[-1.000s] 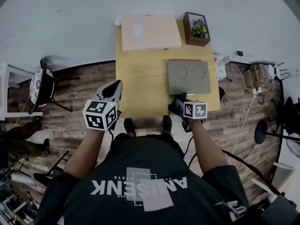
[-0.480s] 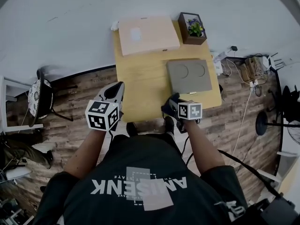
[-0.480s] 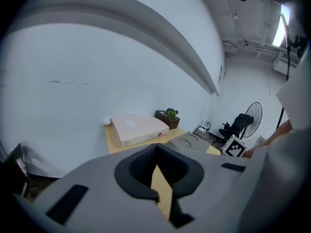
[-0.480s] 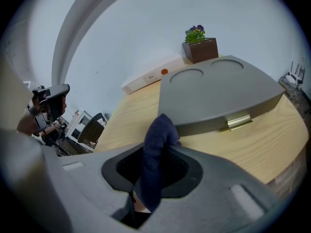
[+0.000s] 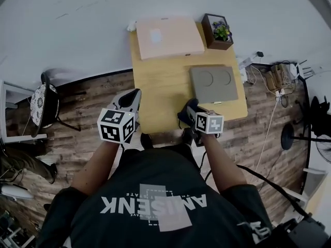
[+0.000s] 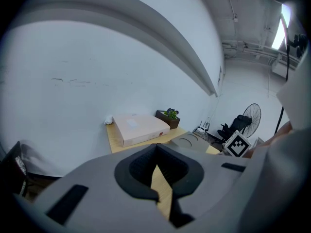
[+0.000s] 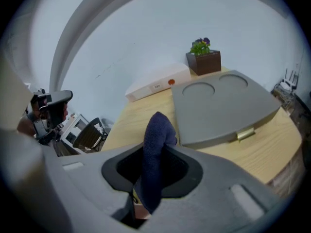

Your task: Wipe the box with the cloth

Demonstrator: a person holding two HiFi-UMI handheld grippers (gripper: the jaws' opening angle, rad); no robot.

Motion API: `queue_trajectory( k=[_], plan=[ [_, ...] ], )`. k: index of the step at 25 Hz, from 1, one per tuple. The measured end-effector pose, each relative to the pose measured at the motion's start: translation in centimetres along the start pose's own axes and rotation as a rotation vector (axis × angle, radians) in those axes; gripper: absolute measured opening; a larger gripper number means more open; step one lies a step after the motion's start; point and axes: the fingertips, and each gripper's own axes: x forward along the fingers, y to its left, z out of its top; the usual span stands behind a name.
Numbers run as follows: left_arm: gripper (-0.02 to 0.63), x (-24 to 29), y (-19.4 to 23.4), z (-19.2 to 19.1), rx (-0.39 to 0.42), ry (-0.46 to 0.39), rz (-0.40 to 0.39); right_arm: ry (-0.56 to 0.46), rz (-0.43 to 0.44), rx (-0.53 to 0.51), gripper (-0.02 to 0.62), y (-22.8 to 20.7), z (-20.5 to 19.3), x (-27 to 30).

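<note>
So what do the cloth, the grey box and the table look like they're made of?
The cloth looks like dark blue terry or microfibre: fuzzy nap, soft fold. The grey box is probably moulded plastic: matte, rounded corners, two pressed circles, a brassy clasp. The table appears to be light wood or wood-look laminate, with faint grain.

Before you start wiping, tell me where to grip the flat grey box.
Take the grey box by its thin left edge, coming in low across the table from the left. It lies flat and looks too broad to span, and its near edge carries a latch. That probably leaves the lid free for the cloth in the right gripper.
</note>
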Motion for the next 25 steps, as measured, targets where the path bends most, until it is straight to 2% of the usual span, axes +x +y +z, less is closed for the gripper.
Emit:
queue_trajectory(
  k=[3, 5, 11, 18, 25],
  plan=[
    [-0.002, -0.8, 0.6, -0.4, -0.014, -0.004, 0.012, -0.049, -0.073, -0.029, 0.084, 0.6, 2.1, 0.3],
    [-0.002, -1.5, 1.2, -0.7, -0.017, -0.002, 0.022, -0.055, -0.104, 0.001, 0.084, 0.9, 2.5, 1.2],
    [-0.002, -3.3, 2.7, -1.5, -0.009, 0.013, 0.031, -0.089, -0.186, 0.293, 0.084, -0.3, 0.2, 1.9],
    [-0.002, -3.0, 3.2, -1.8, 0.027, 0.04, -0.009, -0.152, -0.281, 0.476, 0.084, -1.8, -2.4, 1.2],
    [-0.002, -2.3, 3.7, -1.8, 0.04, 0.057, -0.036, -0.209, -0.315, 0.595, 0.084, -2.8, -1.6, 2.4]
  ],
)
